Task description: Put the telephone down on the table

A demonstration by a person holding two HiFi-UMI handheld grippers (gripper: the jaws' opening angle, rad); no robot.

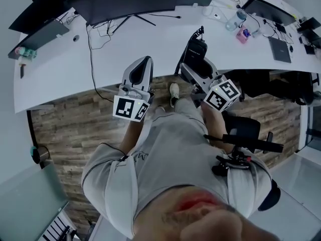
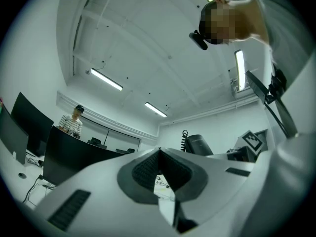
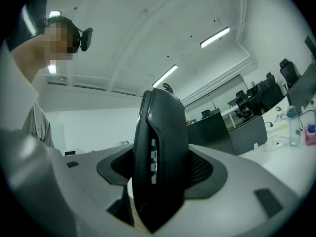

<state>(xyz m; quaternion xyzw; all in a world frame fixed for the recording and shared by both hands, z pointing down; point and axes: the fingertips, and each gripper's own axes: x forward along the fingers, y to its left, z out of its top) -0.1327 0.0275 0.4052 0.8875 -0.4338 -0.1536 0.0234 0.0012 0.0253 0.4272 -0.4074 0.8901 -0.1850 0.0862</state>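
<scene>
While the telephone (image 1: pixel 196 50) is not yet set on the table (image 1: pixel 150 36), the items are listed as found.

Item 1, telephone: black handset with a coiled cord (image 1: pixel 201 32) at its top end. It is held upright at 1 o'clock in the head view, over the table's near edge. Contact with the top cannot be confirmed. In the right gripper view it is seen edge-on, side buttons outward, filling the gap between the jaws.

Item 2, right gripper (image 1: pixel 194 70): clamped on the lower part of the telephone, jaws against both broad faces. A low grip is judged to leave the upper end free and keep the handset steady for lowering.

Item 3, left gripper (image 1: pixel 141 68): at 11 o'clock, well apart from the telephone, jaws brought together with nothing between them. It is judged to be kept aside, since one tool suffices.

Item 4, table: white, curved, spanning 10 to 2 o'clock. Monitors (image 1: pixel 125 1) are ranged along the far side and a bottle (image 1: pixel 234 20) stands at 2 o'clock. Bare surface lies just beyond the telephone, so a landing spot is judged available there.

Step in hand: carrying, with lowering not yet done.
</scene>
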